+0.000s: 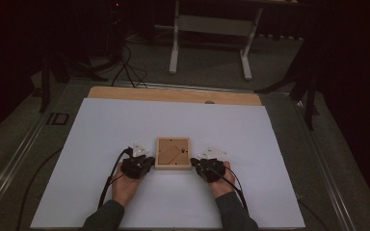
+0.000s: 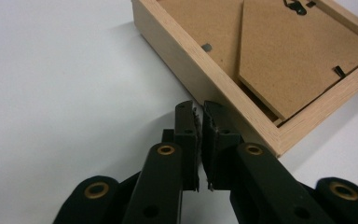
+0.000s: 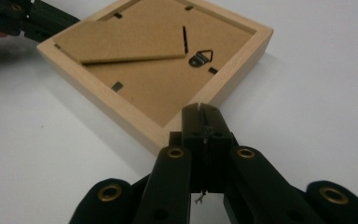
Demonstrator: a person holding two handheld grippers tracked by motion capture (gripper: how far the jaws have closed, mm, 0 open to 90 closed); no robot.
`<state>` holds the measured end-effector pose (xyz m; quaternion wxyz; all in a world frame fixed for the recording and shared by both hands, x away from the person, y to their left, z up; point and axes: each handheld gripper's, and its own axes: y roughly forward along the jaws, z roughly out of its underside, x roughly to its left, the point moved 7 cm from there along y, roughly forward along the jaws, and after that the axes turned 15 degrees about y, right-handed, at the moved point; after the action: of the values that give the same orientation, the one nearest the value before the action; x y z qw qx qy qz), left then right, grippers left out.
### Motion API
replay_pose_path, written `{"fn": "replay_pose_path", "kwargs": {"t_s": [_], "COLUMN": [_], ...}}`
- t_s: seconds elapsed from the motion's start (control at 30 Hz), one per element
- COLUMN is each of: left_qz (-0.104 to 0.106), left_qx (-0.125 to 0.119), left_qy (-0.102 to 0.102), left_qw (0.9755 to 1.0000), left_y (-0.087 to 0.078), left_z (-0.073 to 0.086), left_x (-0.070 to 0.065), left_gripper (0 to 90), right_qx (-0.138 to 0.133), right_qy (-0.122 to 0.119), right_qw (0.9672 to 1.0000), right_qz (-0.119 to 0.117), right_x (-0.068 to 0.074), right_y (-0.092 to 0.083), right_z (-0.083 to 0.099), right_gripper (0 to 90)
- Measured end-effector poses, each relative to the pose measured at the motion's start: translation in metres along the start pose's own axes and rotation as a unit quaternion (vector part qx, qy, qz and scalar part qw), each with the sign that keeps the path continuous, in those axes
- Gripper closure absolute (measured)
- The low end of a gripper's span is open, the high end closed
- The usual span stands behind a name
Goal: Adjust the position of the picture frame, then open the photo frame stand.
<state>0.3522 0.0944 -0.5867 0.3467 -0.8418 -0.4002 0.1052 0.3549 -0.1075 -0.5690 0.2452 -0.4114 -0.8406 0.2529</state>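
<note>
A square wooden picture frame (image 1: 173,153) lies face down on the white sheet (image 1: 125,125), its brown backing board and folded stand up. My left gripper (image 1: 149,162) rests at its left side. In the left gripper view the frame's rim (image 2: 186,51) runs just right of my left gripper (image 2: 198,108), whose jaws stand a narrow slit apart with nothing between them. My right gripper (image 1: 195,164) sits at the frame's right side. In the right gripper view my right gripper (image 3: 200,108) is shut, tips against the rim's near corner (image 3: 121,107). The left gripper (image 3: 42,23) shows beyond the frame.
The white sheet covers a wooden tabletop (image 1: 173,95) whose far edge shows as a tan strip. A white stand's legs (image 1: 212,29) are on the dark floor behind. Cables trail from both grippers toward the person's sleeves.
</note>
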Motion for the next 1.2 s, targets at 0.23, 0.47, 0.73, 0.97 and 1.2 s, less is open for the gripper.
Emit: {"fn": "replay_pose_path", "kwargs": {"t_s": [0.23, 0.47, 0.73, 0.97, 1.2], "left_qz": [-0.019, -0.017, 0.002, 0.008, 0.017], "left_qx": [-0.01, -0.036, -0.049, -0.053, -0.049], "left_qy": [0.0, -0.003, -0.011, 0.0, 0.02], "left_qw": [0.9998, 0.9992, 0.9987, 0.9986, 0.9984], "left_y": [-0.005, -0.014, -0.018, -0.02, -0.016], "left_z": [-0.001, -0.006, -0.011, -0.019, -0.025], "left_x": [0.008, 0.011, 0.006, -0.003, -0.013], "left_gripper": [81.5, 75.5, 69.0, 61.1, 58.0], "right_qx": [-0.01, -0.014, -0.018, -0.018, -0.016], "right_qy": [0.002, -0.006, -0.014, -0.02, -0.023], "right_qw": [0.9999, 0.9998, 0.9996, 0.9994, 0.9992], "right_qz": [0.001, -0.008, -0.015, -0.023, -0.028], "right_x": [-0.003, 0.001, 0.006, 0.009, 0.012], "right_y": [-0.004, -0.004, -0.005, -0.005, -0.005], "right_z": [-0.004, -0.004, -0.005, -0.004, -0.003], "right_gripper": [89.1, 88.4, 88.5, 88.5, 88.6]}}
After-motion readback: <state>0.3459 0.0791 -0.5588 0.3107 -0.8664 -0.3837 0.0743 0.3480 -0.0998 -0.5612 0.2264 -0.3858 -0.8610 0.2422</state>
